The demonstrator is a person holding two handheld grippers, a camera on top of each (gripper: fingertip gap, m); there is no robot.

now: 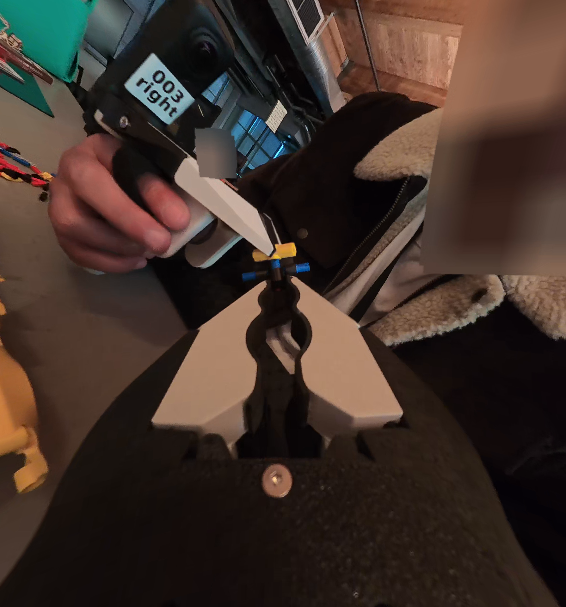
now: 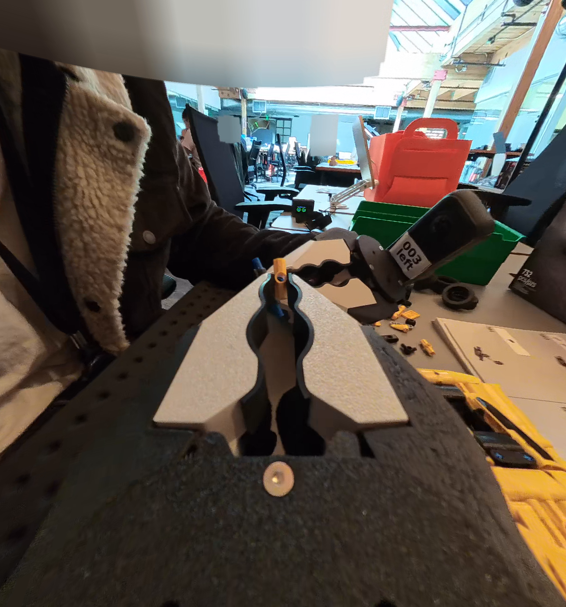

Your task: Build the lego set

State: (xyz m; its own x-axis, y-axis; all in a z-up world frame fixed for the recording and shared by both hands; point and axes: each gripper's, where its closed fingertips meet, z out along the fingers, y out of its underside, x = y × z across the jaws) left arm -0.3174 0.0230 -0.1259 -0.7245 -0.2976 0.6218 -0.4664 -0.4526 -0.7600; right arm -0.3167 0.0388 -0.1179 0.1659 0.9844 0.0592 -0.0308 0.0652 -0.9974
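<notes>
Your left hand-held gripper [image 1: 276, 279] is clamped on a small black connector with blue pins [image 1: 275, 271]; your right hand-held gripper [image 2: 280, 279] pinches the yellow piece [image 2: 279, 275] onto it in mid-air. The yellow model [image 2: 518, 460] lies part-built on the surface [image 2: 492, 295], loose pieces [image 2: 403, 320] still unplaced.

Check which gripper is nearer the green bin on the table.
Left. The left gripper reaches in from right in front of the green bin; the right gripper comes from the near side, farther back.

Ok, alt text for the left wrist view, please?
The left tongs pinch a small black-and-blue lego piece while the right tongs press a yellow piece onto it, held up in front of the person's jacket.
</notes>
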